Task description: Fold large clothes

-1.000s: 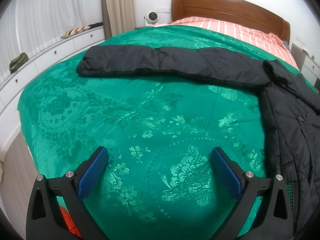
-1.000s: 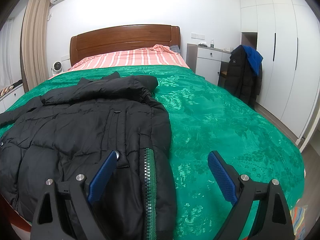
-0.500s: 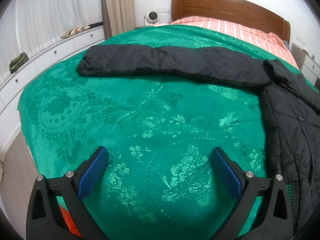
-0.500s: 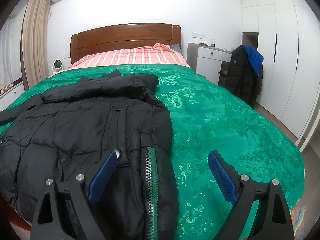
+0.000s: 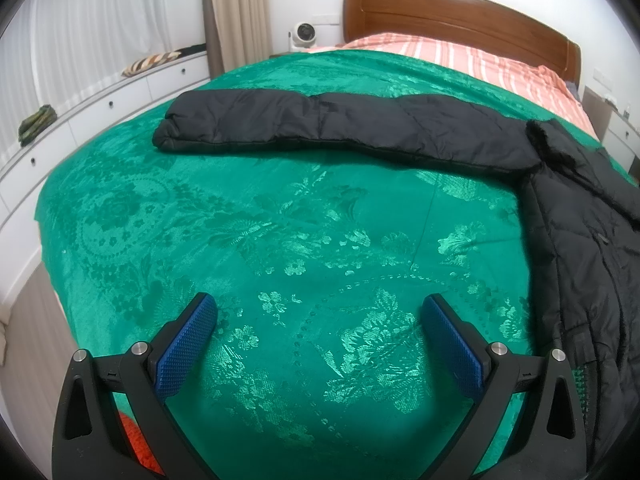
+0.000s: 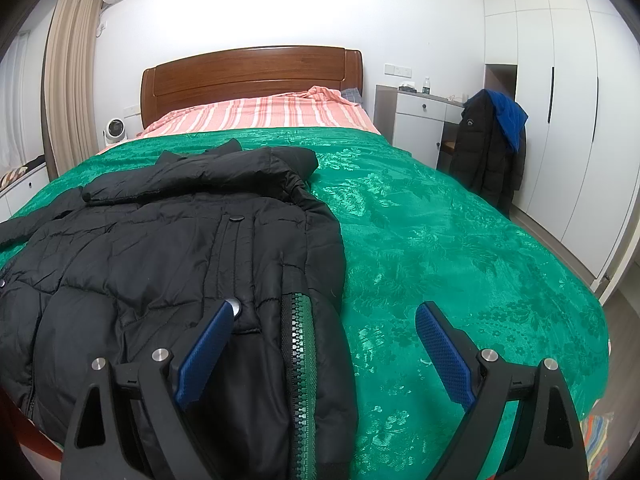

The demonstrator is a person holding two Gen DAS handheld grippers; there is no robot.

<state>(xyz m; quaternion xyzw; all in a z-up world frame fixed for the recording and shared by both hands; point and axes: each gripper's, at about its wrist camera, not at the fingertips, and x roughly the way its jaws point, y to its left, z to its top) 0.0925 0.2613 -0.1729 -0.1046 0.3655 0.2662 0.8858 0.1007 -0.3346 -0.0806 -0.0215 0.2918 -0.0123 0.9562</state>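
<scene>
Lying spread on the green bedspread (image 6: 460, 240) toward the bed's left side: black puffer jacket (image 6: 160, 248), one sleeve (image 5: 320, 128) stretched out toward the left edge. Hovering over the foot edge, fingers wide apart and empty: left hand-held gripper (image 5: 320, 320) above bare bedspread, right hand-held gripper (image 6: 324, 320) above the jacket's zipper (image 6: 300, 360) hem.

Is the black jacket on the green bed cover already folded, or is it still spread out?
Spread out. The black jacket lies flat on the green bed cover, and its sleeve stretches straight out sideways.
</scene>
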